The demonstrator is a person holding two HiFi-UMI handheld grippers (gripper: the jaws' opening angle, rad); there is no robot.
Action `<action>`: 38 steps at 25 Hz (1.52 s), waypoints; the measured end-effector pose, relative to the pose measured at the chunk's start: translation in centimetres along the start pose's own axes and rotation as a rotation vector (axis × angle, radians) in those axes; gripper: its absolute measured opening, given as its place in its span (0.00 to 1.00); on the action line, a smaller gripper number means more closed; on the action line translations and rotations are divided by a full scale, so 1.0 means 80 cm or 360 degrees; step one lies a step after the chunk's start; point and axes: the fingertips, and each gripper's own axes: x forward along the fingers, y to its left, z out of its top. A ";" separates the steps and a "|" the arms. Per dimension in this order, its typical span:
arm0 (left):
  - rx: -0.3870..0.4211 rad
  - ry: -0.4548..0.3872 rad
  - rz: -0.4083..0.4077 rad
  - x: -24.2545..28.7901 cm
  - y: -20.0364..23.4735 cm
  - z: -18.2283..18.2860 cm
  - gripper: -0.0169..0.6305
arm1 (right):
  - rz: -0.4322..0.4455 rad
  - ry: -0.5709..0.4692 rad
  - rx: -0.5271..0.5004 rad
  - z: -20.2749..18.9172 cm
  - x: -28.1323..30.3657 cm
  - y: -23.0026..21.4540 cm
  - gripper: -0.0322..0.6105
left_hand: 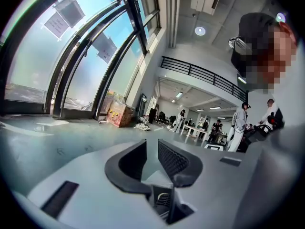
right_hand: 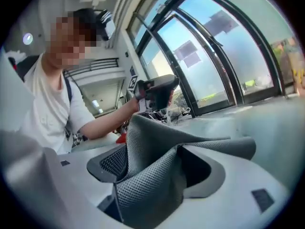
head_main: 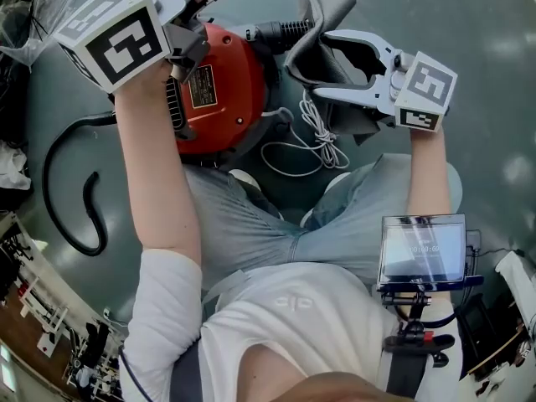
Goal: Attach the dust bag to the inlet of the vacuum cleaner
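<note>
Gaping jaws of the right gripper [head_main: 322, 64] straddle the dust bag [right_hand: 147, 171]; left gripper [left_hand: 151, 151] jaws slightly apart, empty.

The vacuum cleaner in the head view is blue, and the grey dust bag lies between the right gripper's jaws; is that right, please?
No: the head view shows the vacuum cleaner is red, not blue. The grey dust bag does lie between the jaws of the right gripper.

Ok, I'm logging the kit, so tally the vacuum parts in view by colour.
Red: 1, round red plastic vacuum cleaner body
Grey: 1, grey mesh fabric dust bag
White: 1, thin white looped cord
Black: 1, thick black curved hose
Total: 4
</note>
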 end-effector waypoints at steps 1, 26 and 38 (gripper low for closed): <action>0.0012 0.0010 0.0000 0.001 -0.001 -0.001 0.15 | 0.0008 -0.0022 0.0073 0.001 0.002 -0.006 0.59; 0.1460 0.1355 -0.0808 0.079 0.001 -0.157 0.54 | -0.0125 0.0232 -0.0035 -0.028 0.023 -0.041 0.59; 0.1883 0.1630 -0.1141 0.110 0.009 -0.228 0.13 | -0.0136 0.0218 -0.0062 -0.023 0.022 -0.039 0.59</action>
